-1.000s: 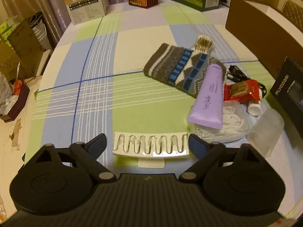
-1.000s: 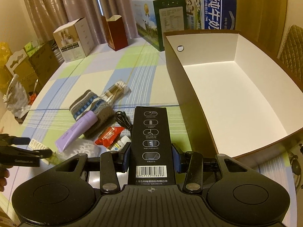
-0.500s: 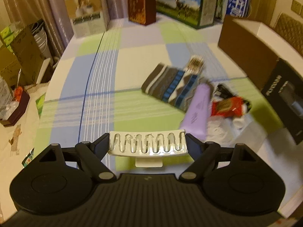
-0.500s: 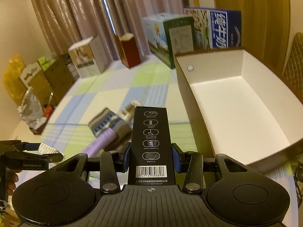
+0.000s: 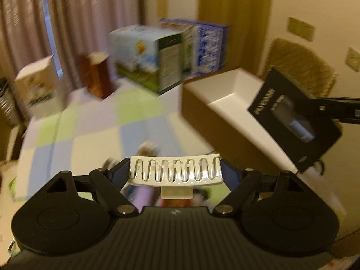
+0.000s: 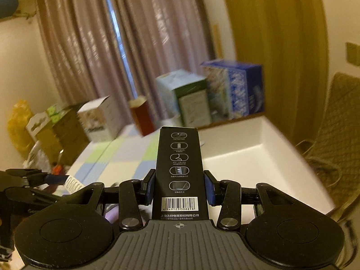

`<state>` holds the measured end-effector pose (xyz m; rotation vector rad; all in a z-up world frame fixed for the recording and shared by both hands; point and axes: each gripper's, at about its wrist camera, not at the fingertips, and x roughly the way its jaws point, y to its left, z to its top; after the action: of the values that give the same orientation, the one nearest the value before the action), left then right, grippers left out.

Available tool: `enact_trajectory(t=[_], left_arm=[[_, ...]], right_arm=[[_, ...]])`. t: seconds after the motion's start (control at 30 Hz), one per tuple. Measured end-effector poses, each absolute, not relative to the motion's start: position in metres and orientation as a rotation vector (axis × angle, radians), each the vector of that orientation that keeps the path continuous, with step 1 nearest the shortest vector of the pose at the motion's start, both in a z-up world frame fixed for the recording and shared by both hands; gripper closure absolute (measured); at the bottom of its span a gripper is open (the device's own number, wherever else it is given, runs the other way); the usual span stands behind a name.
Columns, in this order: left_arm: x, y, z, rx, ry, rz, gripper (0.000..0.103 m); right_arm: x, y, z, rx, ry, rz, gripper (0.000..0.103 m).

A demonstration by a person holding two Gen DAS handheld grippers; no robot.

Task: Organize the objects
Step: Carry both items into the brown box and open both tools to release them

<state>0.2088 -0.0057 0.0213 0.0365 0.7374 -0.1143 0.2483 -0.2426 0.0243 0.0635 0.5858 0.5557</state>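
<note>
1. Checked tablecloth [image 5: 94,135] below me, curtains [image 6: 126,45] behind, all blurred.
2. My left gripper [image 5: 175,173] is clamped on the white comb piece [image 5: 175,172], held above the table.
3. My right gripper [image 6: 178,186] squeezes the black box [image 6: 178,157], beside the open carton [image 6: 252,155].

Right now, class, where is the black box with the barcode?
The black box is clamped upright in the right hand-held gripper, raised above the table just left of the open white-lined box; the left wrist view shows it at far right.
</note>
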Motion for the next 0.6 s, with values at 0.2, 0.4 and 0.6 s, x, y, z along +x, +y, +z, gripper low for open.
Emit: enact_trajectory(t=[0.2,0.4,0.6], left_arm=[[0.253,-0.075,0.034,0.067,0.704,-0.233,0.022],[0.293,-0.137,0.024,0.107,0.732,-0.315,0.022],[0.328,-0.168,-0.01,0.137,0.813,-0.336,0.022]], right_arm=[[0.29,-0.286,0.019,0.051,0.573,0.466,0.063],[0.329,-0.312,-0.009,-0.014,0.622,0.441,0.063],[0.362,-0.318,-0.047,-0.104,0.666,0.468,0.063]])
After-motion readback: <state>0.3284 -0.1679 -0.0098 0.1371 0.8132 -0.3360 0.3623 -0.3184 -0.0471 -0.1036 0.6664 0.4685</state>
